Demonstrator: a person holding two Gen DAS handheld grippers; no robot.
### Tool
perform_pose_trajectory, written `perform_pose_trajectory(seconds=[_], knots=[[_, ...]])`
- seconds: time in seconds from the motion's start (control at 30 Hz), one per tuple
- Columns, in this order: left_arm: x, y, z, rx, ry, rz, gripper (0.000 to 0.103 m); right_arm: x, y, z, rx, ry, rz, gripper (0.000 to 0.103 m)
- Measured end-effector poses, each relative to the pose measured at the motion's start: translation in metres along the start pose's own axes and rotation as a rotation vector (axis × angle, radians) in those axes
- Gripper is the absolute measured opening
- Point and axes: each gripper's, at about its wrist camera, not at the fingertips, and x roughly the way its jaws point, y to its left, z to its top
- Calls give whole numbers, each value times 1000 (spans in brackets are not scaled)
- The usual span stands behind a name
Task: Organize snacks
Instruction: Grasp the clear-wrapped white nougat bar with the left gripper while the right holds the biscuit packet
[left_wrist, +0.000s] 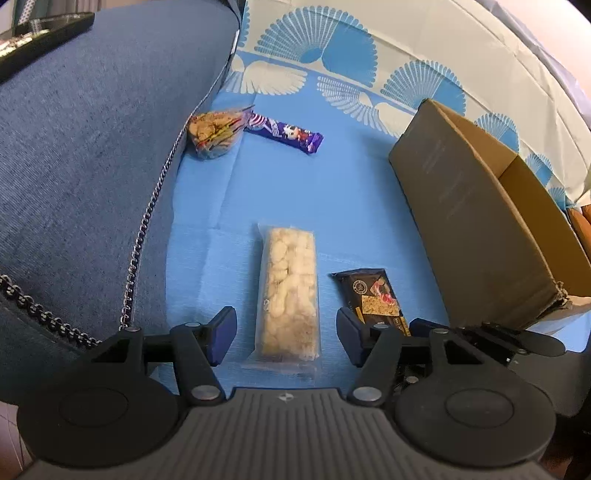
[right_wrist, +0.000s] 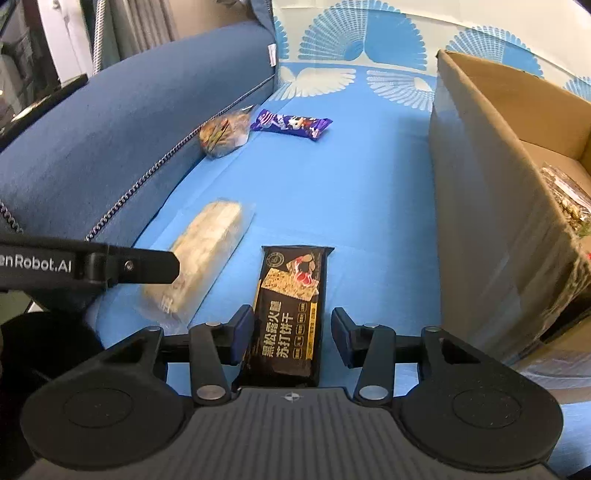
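Note:
A clear pack of pale biscuits (left_wrist: 290, 291) (right_wrist: 207, 254) lies on the blue cloth (left_wrist: 314, 192). My left gripper (left_wrist: 286, 334) stands open astride its near end, both pads clear of it. Beside it lies a black cracker pack (left_wrist: 373, 295) (right_wrist: 291, 306). My right gripper (right_wrist: 291, 334) straddles that pack's near end, open, with a gap at the right pad. One finger of the left gripper (right_wrist: 147, 266) crosses the biscuit pack in the right wrist view. Farther off lie a purple candy bar (left_wrist: 284, 133) (right_wrist: 291, 123) and a clear bag of mixed snacks (left_wrist: 214, 134) (right_wrist: 223, 134).
An open cardboard box (left_wrist: 480, 240) (right_wrist: 480, 184) stands close on the right, with a snack pack (right_wrist: 565, 199) inside. A dark blue cushion (left_wrist: 92, 166) (right_wrist: 129, 129) with a chain trim borders the left. A fan-patterned cloth (left_wrist: 332, 48) rises behind.

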Motion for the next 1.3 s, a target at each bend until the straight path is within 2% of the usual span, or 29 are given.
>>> perform_pose_trajectory(seconds=[0.23,0.57,0.73,0.83,1.0,1.13,1.17,1.27,1.3], knots=[[12,-1,-1,10,23,9,66,-2,-1,-3,-14,-1,-1,49],[20,-1,-1,7,39,5,70,0,4,-4,-35,-5,7,58],[26,-8,-1,30,43,4,71,4,10,-6,-67,3,-7,58],[30,-13,-2,50,46,10,71,5,12,-7,-87,4,-19,57],[35,-20,-3,73,47,18,71,4,11,-9,-110,0,-34,41],[35,-24,-5,88,33,36,71,-1,10,-8,-115,-21,-54,41],[35,-25,-5,94,31,40,68,-1,10,-8,-111,-24,-55,41],[35,-26,-6,108,31,54,44,-2,8,-7,-102,-24,-63,41],[34,-27,-6,111,28,52,42,-2,7,-7,-99,-19,-67,41]])
